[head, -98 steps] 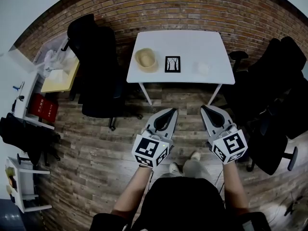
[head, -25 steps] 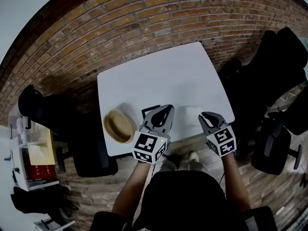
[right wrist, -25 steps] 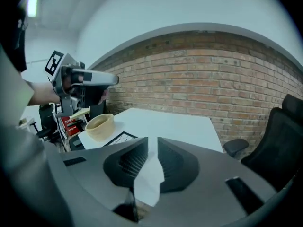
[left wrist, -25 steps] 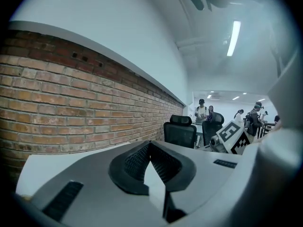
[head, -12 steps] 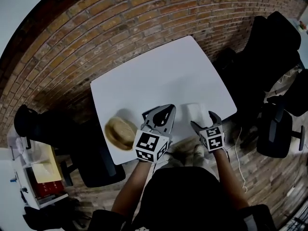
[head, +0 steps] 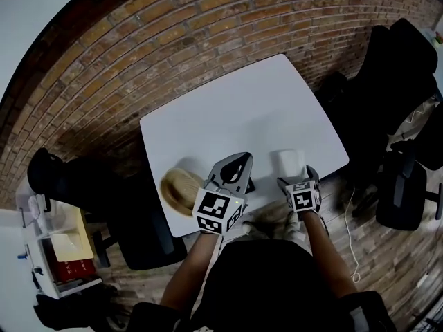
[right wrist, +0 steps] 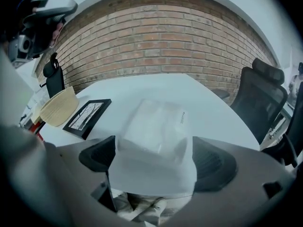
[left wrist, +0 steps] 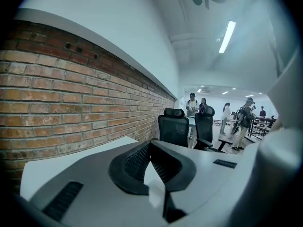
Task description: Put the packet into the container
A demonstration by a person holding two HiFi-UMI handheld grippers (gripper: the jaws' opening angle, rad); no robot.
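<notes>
The packet (right wrist: 158, 126) — a flat, pale, translucent pouch — lay on the table just ahead of the right gripper (right wrist: 156, 160), in line with the gap between its jaws. Those jaws had just been opening and stood wide apart, with neither pad pressing on the packet. By its look, the packet would handle as light, soft and limp, with a slick film skin. A grip across the full body would probably buckle it, so a pinch on the near short edge appeared the better hold, with sag to be expected on lifting. The left gripper (head: 239, 161) was closed, tips together on nothing, held above the table's near edge. A brick wall (head: 173, 33) ran beyond both grippers, black office chairs (head: 401, 61) stood out past the right gripper, and plank floor (head: 387, 254) lay below. The white table (head: 235, 109) looked smooth and probably low in friction — the packet could slide ahead of a pad instead of seating between the pads. The woven container (head: 178, 189) sat just beside the left gripper on its outer side. A small black picture frame (right wrist: 87, 117) lay between the two grippers.
</notes>
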